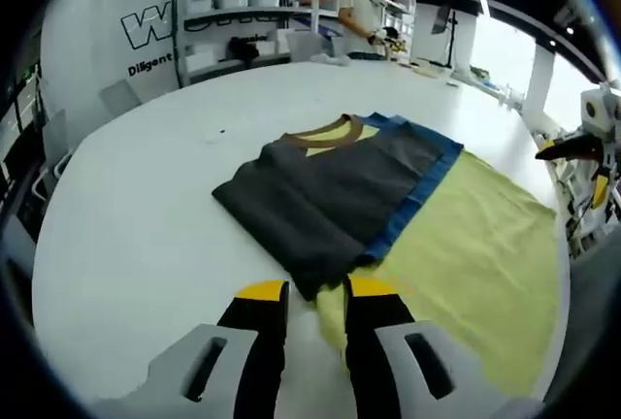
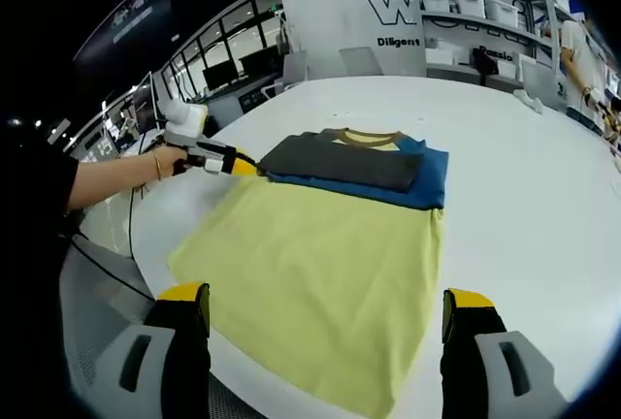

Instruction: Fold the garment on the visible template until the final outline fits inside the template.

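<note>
Shirt (image 2: pixel 320 273) lies on the white table (image 2: pixel 524 196), its yellow lower half spread flat toward the near edge, with a grey panel (image 1: pixel 320 196) and blue strip (image 1: pixel 412 201) folded over the collar end. Left gripper (image 1: pixel 315 293) jaws sit nearly together at the grey corner, can't tell if they pinch cloth; right gripper (image 2: pixel 325 307) jaws wide apart, holding nothing, above the yellow hem. Risk: dragging that corner could shift or undo the stacked fold; wall lettering reads "W…" and "Diligent", rest cut off.

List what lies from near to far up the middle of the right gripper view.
Yellow-green template sheet → blue fold of the garment → dark grey folded panel → brown collar → bare white table → shelving with bins.
</note>
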Available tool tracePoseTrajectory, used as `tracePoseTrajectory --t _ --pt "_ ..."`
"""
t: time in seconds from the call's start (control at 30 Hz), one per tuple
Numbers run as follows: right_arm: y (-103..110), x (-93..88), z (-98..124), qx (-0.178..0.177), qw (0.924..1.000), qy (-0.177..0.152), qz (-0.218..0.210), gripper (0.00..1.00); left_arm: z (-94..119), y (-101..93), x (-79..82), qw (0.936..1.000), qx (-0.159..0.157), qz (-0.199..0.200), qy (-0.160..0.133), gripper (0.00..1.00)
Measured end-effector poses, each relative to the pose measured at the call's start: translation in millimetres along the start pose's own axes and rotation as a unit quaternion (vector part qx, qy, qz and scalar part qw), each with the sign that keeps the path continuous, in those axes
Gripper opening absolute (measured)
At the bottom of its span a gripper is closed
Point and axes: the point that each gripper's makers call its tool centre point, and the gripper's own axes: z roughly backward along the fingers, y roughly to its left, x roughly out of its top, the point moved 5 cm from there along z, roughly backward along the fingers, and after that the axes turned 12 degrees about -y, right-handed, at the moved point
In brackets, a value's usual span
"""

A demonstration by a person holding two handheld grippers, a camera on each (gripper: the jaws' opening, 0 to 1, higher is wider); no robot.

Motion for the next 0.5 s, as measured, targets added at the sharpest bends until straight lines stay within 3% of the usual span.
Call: tracePoseTrajectory --t 0.17,0.5 --pt "-0.3 0.1 0.1 -0.003 1.0000 -0.001 -0.003 0.99 -4.2 -0.4 -7.0 0.9999 0.002 -0.009 0.005 0.06" --pt "-0.1 -1.1 0.0 -0.004 1.0000 0.000 -0.006 0.99 3.3 -3.7 -10.5 0.9993 0.029 0.020 -0.009 0.02"
